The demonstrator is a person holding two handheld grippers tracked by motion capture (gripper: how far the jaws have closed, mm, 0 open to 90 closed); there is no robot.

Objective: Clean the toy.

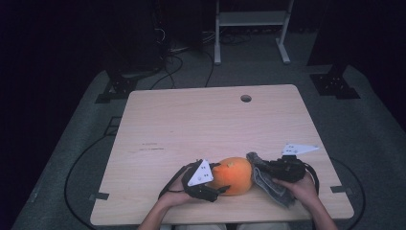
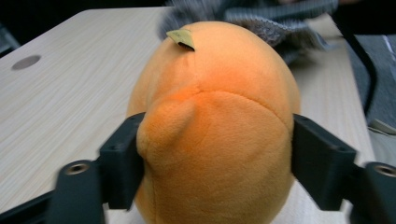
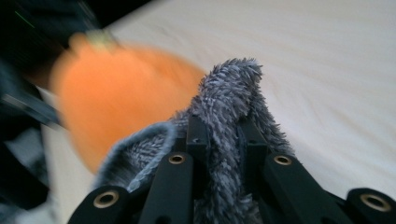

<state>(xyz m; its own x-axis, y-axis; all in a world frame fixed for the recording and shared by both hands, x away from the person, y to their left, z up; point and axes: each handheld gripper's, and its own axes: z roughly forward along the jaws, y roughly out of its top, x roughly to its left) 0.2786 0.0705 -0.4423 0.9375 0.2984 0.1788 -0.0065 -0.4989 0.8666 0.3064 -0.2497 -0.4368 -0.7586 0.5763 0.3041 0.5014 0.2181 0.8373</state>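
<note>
Plush orange toy [image 2: 215, 121], round, fuzzy grey cloth [image 3: 224, 116]

The orange plush toy [image 3: 116, 93] is motion-blurred in the right gripper view. In the left gripper view its base is cut off at the bottom edge. The grey cloth [image 2: 261, 21] behind it is cropped at the far edge.

faint dark print on the table [image 1: 153, 148], too small to read; small dots on the grey plates, no lettering; tag on the orange plush [image 2: 183, 37], blank; no text legible
</note>
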